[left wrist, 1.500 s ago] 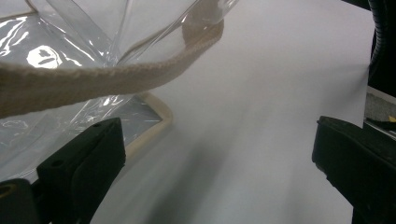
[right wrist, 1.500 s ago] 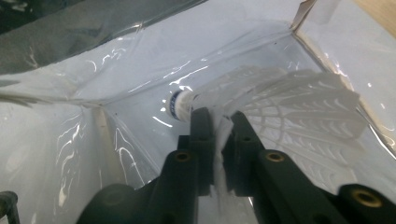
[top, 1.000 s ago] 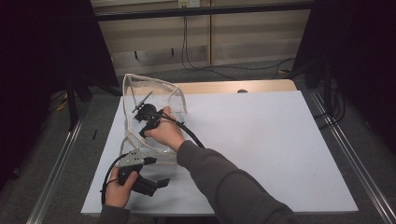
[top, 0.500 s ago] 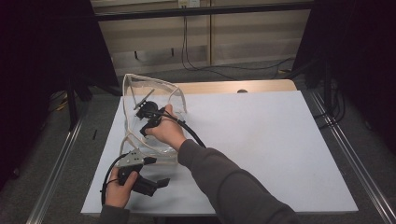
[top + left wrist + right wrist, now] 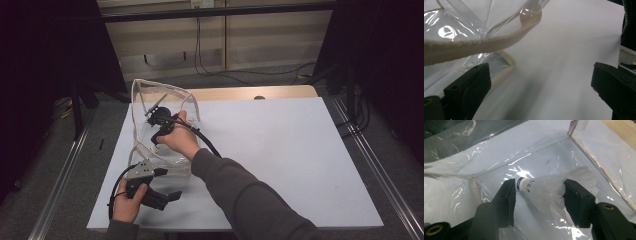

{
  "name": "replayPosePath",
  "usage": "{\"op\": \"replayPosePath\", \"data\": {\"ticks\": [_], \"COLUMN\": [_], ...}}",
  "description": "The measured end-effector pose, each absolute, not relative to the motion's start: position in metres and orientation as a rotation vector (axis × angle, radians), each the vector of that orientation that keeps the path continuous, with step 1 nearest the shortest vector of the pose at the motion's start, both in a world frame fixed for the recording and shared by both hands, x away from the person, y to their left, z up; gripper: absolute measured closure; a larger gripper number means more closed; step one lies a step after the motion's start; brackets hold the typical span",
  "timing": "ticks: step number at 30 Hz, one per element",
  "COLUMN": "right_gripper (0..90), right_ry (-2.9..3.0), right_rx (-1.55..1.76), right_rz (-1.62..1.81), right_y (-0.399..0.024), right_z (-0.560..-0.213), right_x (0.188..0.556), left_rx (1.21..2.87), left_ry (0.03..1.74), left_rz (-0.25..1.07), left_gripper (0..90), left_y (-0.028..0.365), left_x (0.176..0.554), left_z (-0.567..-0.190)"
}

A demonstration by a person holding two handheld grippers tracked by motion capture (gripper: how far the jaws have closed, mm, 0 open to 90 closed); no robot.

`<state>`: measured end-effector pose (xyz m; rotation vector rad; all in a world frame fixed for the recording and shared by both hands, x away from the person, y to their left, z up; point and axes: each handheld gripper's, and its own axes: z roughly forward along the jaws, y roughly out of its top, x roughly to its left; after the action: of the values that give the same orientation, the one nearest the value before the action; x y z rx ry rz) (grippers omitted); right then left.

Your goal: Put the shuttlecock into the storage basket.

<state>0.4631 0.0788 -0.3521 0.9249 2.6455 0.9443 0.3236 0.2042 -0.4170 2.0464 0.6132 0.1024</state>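
A clear plastic bag (image 5: 186, 98) with beige trim stands open on the white table (image 5: 280, 150). My right gripper (image 5: 154, 108) reaches down inside it. In the right gripper view a white shuttlecock (image 5: 541, 191) lies on the bag's floor (image 5: 499, 157) between the two jaws of the right gripper (image 5: 539, 188). These jaws have just been opening, and the pads stand off the shuttlecock. My left gripper (image 5: 167, 185) rests low at the table's front left, beside the bag. In its own view the left gripper (image 5: 541, 82) is wide open over bare table, with the bag's trim (image 5: 484, 43) just ahead.
A wooden strip (image 5: 250, 93) borders the table's far edge. Metal rails (image 5: 367, 155) run along both sides. Cables (image 5: 235, 75) lie on the floor beyond. The right sleeve (image 5: 250, 200) crosses the table's front middle.
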Motion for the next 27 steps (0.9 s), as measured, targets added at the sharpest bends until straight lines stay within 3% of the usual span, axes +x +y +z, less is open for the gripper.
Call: {"op": "replayPosePath", "data": {"ticks": [27], "right_gripper": [41.8], "right_ry": [2.621], "right_rx": [0.964], "right_rz": [0.958], "right_y": [0.0743], "right_z": [-0.3477], "right_x": [0.4637], "left_rx": [2.041], "left_ry": [0.615], "left_rz": [0.099], "left_gripper": [2.8], "left_y": [0.2046], "left_x": [0.3232], "left_z": [-0.4163]}}
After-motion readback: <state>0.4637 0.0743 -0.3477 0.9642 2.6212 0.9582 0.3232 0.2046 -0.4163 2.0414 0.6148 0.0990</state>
